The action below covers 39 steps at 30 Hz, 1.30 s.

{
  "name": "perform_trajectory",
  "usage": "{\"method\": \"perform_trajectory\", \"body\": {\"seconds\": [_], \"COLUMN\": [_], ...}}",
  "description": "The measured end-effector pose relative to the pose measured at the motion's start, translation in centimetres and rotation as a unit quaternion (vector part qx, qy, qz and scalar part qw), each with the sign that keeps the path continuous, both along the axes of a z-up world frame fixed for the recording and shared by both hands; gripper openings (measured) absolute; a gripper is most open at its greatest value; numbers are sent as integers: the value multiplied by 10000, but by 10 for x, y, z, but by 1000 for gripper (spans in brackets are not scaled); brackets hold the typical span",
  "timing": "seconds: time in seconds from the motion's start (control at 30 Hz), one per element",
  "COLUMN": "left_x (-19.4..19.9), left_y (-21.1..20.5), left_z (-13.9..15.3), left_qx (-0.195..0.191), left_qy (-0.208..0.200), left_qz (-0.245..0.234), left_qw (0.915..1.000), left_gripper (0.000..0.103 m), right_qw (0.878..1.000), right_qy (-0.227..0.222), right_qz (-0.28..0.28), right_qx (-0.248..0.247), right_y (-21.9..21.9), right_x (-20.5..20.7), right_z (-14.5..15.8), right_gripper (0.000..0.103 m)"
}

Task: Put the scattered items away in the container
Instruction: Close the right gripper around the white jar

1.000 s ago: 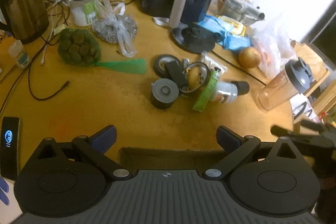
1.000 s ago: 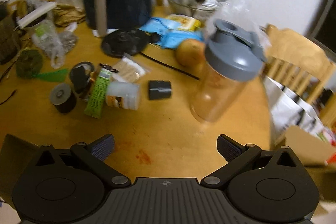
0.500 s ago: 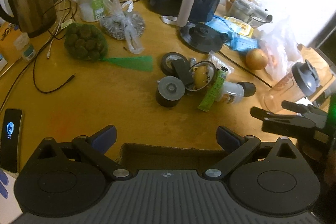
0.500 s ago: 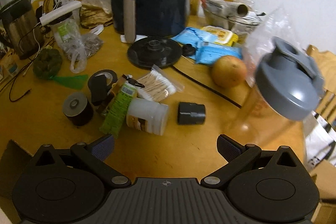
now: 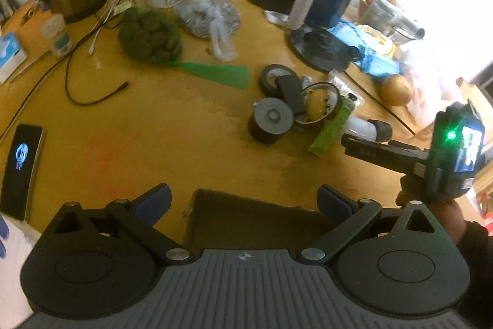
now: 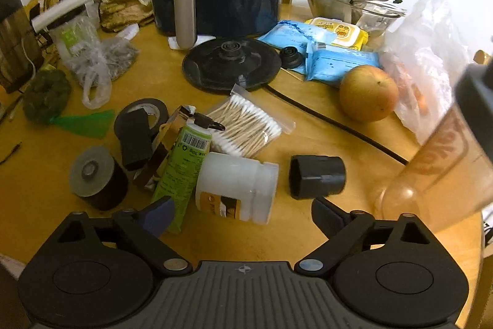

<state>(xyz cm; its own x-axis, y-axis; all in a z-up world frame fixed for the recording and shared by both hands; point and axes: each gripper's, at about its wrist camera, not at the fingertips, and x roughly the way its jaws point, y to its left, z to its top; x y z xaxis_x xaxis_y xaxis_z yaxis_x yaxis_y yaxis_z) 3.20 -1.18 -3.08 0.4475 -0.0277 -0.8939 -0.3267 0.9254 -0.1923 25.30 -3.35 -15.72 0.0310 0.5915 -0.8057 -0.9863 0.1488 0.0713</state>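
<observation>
- White plastic bottle [image 6: 235, 187]: lies on its side on the wooden table [image 6: 308, 236], long axis roughly left to right in the right wrist view, neck end toward the right, labelled base end toward the left. It sits at the near edge of the clutter pile.
- Black cap [image 6: 317, 176]: on its side just right of the bottle's neck, apart from it, hollow end facing the bottle.
- Green tube [image 6: 181, 171]: long axis running from near left to far right, black nozzle end away from the camera, lying against the bottle's left end.
- Bag of cotton swabs [image 6: 246, 125]: flat on the table behind the bottle, swabs running on a diagonal.
- Tape rolls [image 6: 97, 176]: one standing on edge left of the tube, another farther back with a black block leaning on it.
- Right gripper [image 6: 240, 210]: jaws wide but closing; nothing gripped. The bottle's near side lies between the fingertips; the left pad is over the tube's near end, and contact cannot be told.
- Left gripper [image 5: 243, 199]: jaws spread wide, holding nothing, poised above the cardboard box [image 5: 252, 221] at the table's near edge.
- Clear shaker bottle [image 6: 443, 162]: tilted, at the right edge of the right wrist view.
- Orange fruit [image 6: 368, 93]: rests beyond the black cord, well behind the cap.
</observation>
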Motion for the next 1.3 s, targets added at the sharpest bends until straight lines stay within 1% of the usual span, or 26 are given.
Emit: {"method": "perform_trajectory", "body": {"seconds": [0.13, 0.2, 0.27, 0.33, 0.4, 0.43, 0.5, 0.53, 0.57, 0.6, 0.73, 0.87, 0.93, 0.97, 1.0, 1.03, 1.1, 1.17, 1.3], "left_x": [-4, -7, -9, -10, -10, -11, -10, -10, -10, -9, -5, -1, 2, 4, 7, 9, 15, 21, 34], "left_y": [9, 13, 16, 17, 18, 18, 18, 17, 17, 16, 10, 6, 4, 3, 2, 2, 2, 4, 8], "left_z": [-1, -3, -4, -4, -4, -3, -3, -3, -3, -3, -1, 1, 2, 3, 4, 4, 5, 5, 1], "left_qx": [-106, -166, -100, -10, 51, 76, 87, 116, 136, 164, 263, 342, 399, 439, 493, 557, 662, 652, 681], "left_qy": [9, 27, 94, 116, 122, 123, 111, 104, 100, 100, 64, -5, -92, -137, -185, -205, -257, -307, -320], "left_qz": [236, 372, 500, 553, 578, 765, 771, 891, 870, 943, 957, 900, 953, 902, 821, 871, 735, 634, 656], "left_qw": [9997, 9992, 9987, 9984, 9982, 9970, 9969, 9959, 9961, 9954, 9950, 9954, 9946, 9949, 9952, 9944, 9948, 9954, 9950], "left_gripper": [103, 103, 103, 103, 103, 103, 103, 103, 103, 103, 103, 103, 103, 103, 103, 103, 103, 103, 103], "right_qw": [9998, 9997, 9996, 9991, 9991, 9989, 9986, 9986, 9987, 9989, 9993, 9997, 9998, 9998, 9998, 9997, 9994, 9990, 9979], "right_qy": [-78, -107, -192, -266, -156, -144, -108, -104, -101, -72, -98, 21, 24, 43, 76, 128, 218, 275, 443], "right_qz": [-155, -189, -220, -301, -377, -428, -500, -508, -497, -458, -351, -238, -191, -186, -191, -212, -255, -279, -352], "right_qx": [-70, -64, -46, -112, -145, -149, -121, -104, -96, -89, -87, -45, 0, 30, 52, 74, 130, 204, 311], "right_y": [11, 15, 17, 20, 22, 23, 26, 28, 29, 31, 34, 28, 23, 20, 17, 13, 7, -1, -17], "right_x": [-3, -4, -6, -6, -3, -3, -2, -2, -3, -3, -3, 0, 1, 2, 3, 6, 9, 12, 21], "right_z": [-10, -13, -15, -19, -22, -23, -25, -25, -24, -24, -22, -17, -13, -11, -8, -5, 1, 8, 22], "right_gripper": [90, 90, 89, 82, 77, 75, 73, 71, 69, 64, 64, 63, 63, 63, 63, 63, 63, 63, 63]}}
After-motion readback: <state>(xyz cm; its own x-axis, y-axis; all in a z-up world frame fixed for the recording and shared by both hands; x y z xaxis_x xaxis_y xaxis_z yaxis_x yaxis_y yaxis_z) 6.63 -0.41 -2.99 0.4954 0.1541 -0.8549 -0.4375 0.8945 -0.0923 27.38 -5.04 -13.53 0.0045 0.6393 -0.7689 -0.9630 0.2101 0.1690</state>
